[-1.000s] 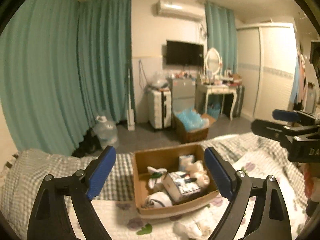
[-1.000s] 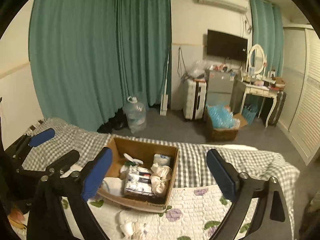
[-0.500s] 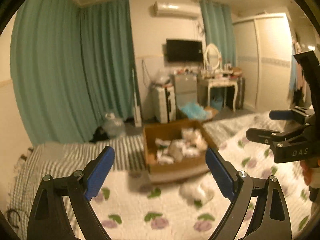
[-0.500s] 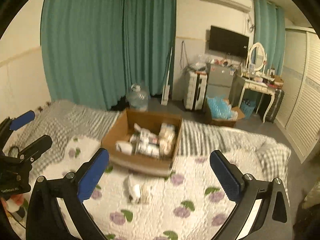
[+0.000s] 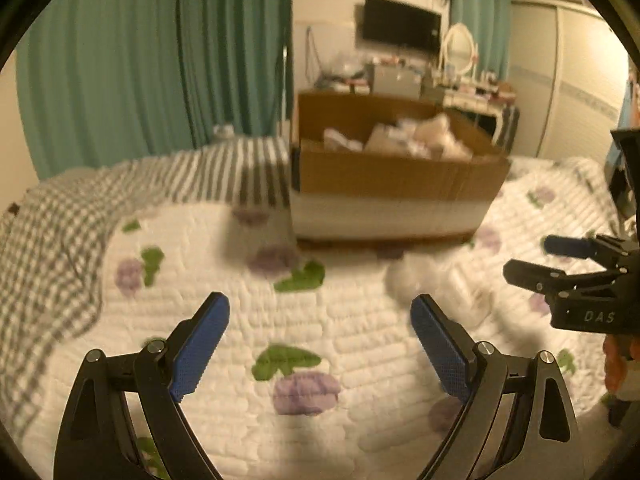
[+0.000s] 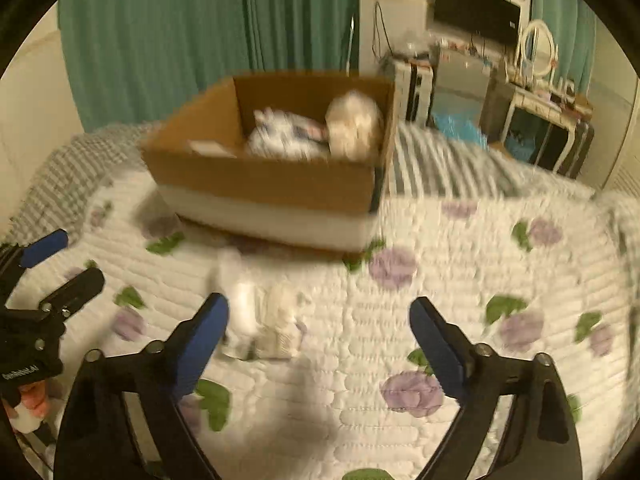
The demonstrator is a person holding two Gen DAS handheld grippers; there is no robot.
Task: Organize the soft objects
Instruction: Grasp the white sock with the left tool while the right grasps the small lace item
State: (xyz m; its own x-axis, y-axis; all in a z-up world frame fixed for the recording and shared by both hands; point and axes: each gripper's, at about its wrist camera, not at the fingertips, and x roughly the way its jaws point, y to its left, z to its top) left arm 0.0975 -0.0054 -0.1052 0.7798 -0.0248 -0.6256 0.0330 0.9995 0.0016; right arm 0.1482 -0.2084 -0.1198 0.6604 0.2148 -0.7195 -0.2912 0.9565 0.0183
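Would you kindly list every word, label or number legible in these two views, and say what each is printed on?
"DAS": white letters on the black body of the right gripper, at the right edge of the left wrist view; the word may run on out of sight.
White lettering on the left gripper body, in the right wrist view: too blurred to read.
Printed packs in the cardboard box: blurred, unreadable.

my pads (image 5: pixel 200 348): blue | box (image 6: pixel 264 180): brown | quilt (image 5: pixel 360 344): white, purple flowers | curtains (image 5: pixel 160 60): teal
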